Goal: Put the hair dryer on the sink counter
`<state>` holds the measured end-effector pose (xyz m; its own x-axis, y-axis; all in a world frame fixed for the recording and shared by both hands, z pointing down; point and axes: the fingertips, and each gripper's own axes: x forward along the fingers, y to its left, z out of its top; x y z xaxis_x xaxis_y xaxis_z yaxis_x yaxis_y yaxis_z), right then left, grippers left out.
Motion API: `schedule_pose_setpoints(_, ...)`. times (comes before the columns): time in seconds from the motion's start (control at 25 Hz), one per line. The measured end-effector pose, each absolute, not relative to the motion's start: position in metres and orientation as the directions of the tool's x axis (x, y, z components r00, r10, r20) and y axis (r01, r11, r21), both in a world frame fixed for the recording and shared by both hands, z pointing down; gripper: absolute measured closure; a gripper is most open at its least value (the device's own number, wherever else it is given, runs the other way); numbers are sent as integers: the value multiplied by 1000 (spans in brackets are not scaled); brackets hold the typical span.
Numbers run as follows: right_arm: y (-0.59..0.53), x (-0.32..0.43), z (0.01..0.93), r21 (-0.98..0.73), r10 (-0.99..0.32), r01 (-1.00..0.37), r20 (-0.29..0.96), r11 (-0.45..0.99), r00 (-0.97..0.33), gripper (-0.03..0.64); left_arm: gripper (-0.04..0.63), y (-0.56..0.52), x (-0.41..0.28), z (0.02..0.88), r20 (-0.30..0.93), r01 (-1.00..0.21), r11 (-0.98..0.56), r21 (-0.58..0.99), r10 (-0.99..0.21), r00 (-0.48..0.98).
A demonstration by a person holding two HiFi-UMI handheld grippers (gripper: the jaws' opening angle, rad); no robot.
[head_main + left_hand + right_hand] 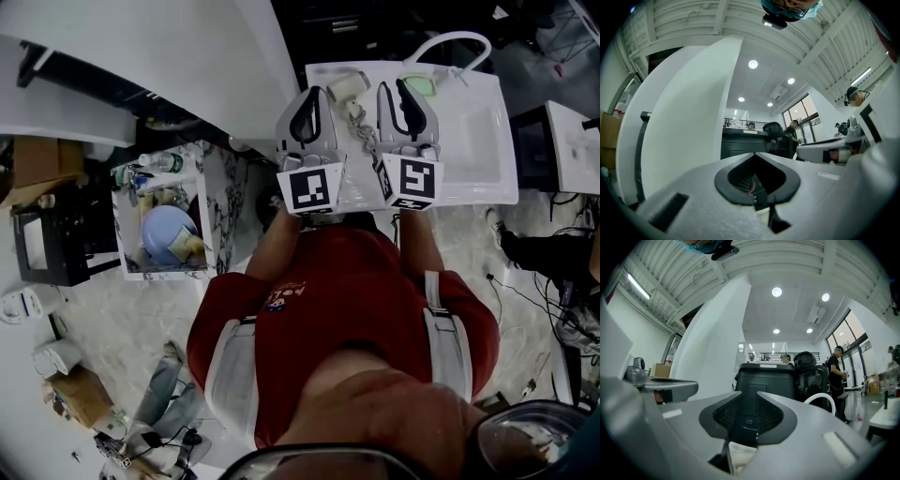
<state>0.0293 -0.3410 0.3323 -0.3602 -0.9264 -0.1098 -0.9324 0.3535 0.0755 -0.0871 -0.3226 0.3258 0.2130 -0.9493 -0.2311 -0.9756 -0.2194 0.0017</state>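
Note:
The white hair dryer lies on the white sink counter, its cord trailing toward me between the two grippers. No jaw touches it. My left gripper hovers just left of it with its jaws together and nothing held; in the left gripper view the tips meet. On the dryer's right, my right gripper keeps a narrow gap between its jaws. In the right gripper view only a black cabinet shows through that gap. Neither gripper view shows the dryer.
A white arched faucet and a green item sit at the counter's back, the basin to the right. A white partition stands left. A shelf holding a blue bowl is lower left; cables lie on the floor.

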Motion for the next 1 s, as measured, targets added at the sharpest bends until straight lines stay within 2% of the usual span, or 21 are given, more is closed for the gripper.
schedule_pose_setpoints(0.6, -343, 26, 332, 68, -922, -929, -112, 365, -371, 615, 594, -325, -91, 334, -196, -976, -219, 0, -957, 215)
schedule_pose_setpoints(1.0, -343, 28, 334, 65, -926, -932, -108, 358, -363, 615, 594, -324, -87, 331, -195, -974, -227, -6, -955, 224)
